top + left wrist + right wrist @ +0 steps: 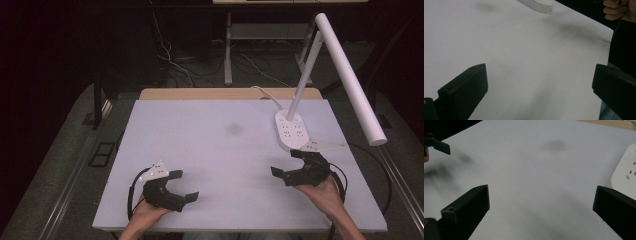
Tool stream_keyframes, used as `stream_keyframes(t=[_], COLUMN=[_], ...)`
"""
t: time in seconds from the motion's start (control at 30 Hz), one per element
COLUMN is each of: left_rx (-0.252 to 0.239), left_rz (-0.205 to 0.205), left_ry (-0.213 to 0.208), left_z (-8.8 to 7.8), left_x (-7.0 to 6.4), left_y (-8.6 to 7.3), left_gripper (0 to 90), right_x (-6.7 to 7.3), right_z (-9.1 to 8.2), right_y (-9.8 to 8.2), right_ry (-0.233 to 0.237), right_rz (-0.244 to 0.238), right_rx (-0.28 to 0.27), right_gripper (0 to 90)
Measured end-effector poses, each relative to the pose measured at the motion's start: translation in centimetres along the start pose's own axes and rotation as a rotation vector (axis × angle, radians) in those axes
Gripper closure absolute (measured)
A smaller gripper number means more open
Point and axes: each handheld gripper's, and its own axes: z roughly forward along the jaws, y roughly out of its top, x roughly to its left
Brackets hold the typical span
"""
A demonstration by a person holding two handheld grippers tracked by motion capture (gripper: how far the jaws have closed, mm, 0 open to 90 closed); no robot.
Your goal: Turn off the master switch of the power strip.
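Near the desk's [210,150] front edge, the left hand-held gripper [186,185] and right hand-held gripper [287,161] hover with jaws spread wide, holding nothing. Just beyond the right one sits the white lamp base [291,131], untouched; judging by this, work has hardly begun.

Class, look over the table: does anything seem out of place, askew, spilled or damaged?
Nothing looks spilled or broken. The one oddity is a faint dark smudge on the white table, near its middle, left of the white power strip. Both the left tool and the right tool are open and hold nothing.
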Motion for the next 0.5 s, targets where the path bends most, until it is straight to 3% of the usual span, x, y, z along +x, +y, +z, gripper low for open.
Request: stream_keyframes(t=[0.5], left_rx=[0.004], left_rz=[0.004], left_ry=[0.000], left_z=[0.1], left_x=[-0.1], left_y=[0.0], left_gripper=[0.0], right_x=[0.7], right_z=[-1.4], right_y=[-4.6], right_ry=[-0.026], right_rz=[0.027], right_rx=[-0.035], right_gripper=[0.2])
